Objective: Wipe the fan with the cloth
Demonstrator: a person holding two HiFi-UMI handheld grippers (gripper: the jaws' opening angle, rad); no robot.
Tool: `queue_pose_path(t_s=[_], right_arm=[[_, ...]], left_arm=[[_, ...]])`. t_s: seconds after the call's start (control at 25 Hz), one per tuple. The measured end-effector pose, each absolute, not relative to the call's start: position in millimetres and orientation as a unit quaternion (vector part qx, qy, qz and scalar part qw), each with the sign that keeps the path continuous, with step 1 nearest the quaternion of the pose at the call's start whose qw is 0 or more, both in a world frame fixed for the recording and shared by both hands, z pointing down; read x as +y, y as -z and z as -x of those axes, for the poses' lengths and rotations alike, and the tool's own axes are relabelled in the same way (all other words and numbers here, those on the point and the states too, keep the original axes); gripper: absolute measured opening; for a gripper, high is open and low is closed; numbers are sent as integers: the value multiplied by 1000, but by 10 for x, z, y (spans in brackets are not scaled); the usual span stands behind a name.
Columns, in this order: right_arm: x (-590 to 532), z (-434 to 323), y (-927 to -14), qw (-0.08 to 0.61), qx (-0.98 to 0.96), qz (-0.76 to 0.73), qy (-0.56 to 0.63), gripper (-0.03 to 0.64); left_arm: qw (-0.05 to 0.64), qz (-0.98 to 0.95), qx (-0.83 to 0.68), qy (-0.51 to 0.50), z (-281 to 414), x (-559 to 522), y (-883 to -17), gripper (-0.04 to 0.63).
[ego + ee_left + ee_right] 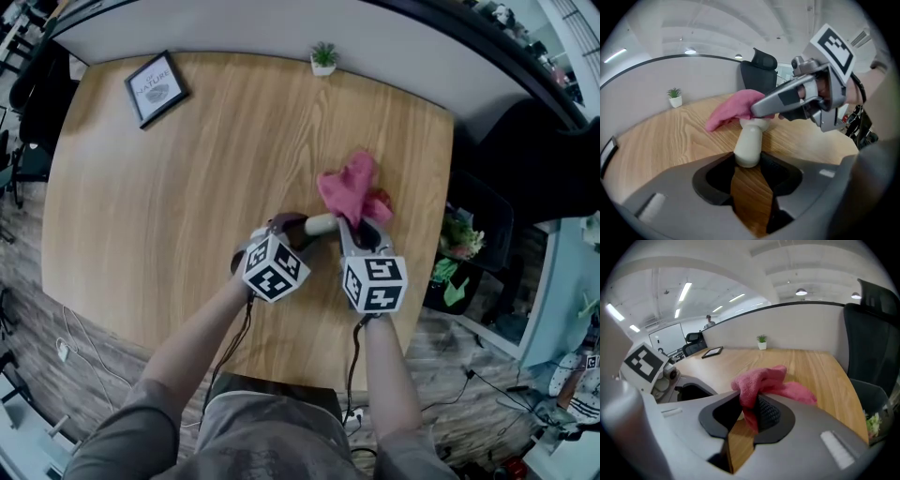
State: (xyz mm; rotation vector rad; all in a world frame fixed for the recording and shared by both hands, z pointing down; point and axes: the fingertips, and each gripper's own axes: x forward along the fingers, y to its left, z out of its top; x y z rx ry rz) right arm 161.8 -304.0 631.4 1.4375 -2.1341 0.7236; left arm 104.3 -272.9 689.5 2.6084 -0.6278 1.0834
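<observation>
Jaws of right gripper [751, 416] pinch cloth [759, 380]; left gripper [749, 171], in own view, clamps fan [749, 143].

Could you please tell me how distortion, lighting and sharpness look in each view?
Head view: fisheye bows the edges of the table; light is flat. Left gripper view: dark round vignette; the cream handle of the fan is sharp. Right gripper view: ceiling strip lights glare white; the pink cloth is crisp.

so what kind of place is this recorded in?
Most likely an open-plan office: a wooden desk backed by a curved partition, a black office chair beside it, and long strip lights on the ceiling. A small potted plant and a framed print sit on the desk.
</observation>
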Motion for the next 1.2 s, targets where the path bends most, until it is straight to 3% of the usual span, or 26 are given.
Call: queue_pose_path(t_s=[0.28, 0.68, 1.2], right_arm=[[-2681, -1085, -6475, 250, -819, -435, -278, 81], [-2518, -1707, -6329, 279, -767, -497, -295, 81], [-2362, -2202, -5216, 202, -755, -574, -245, 81]], left_arm=[[140, -895, -207, -370, -1056, -2721, -6906, 173], [136, -894, -209, -372, -1028, -2702, -6902, 178], [110, -895, -263, -342, -745, -2786, -5987, 213]])
